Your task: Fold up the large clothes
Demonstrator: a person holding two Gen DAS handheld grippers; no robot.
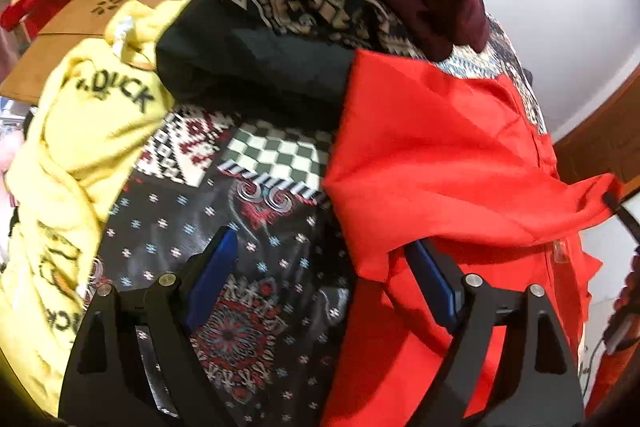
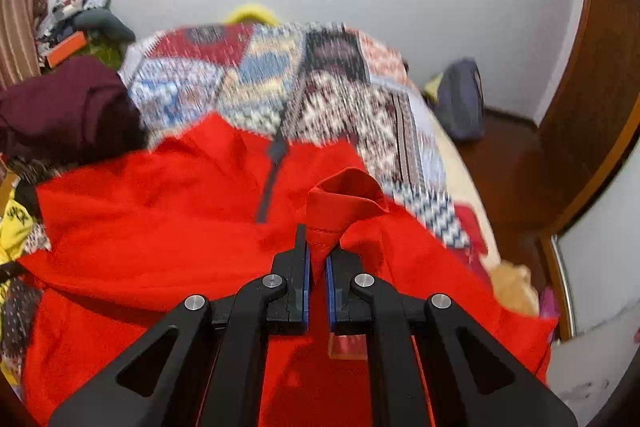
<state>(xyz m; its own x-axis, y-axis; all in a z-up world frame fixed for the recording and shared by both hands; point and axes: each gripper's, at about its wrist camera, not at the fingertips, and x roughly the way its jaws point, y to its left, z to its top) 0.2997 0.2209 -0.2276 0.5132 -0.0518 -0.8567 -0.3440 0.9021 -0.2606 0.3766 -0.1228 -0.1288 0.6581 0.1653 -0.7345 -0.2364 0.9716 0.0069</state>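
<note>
Right hand-held gripper is clenched on a pinched fold of the red garment, gathering an edge so the cloth can be carried over for a fold, by my reading. Left hand-held gripper hangs released, jaws wide, one blue pad under a flap of the red garment and nothing pinched; it looks ready to take a second hold. That garment lies spread across the patterned bedspread. Beside the garment sit a yellow printed top, a dark folded piece and a maroon cloth.
</note>
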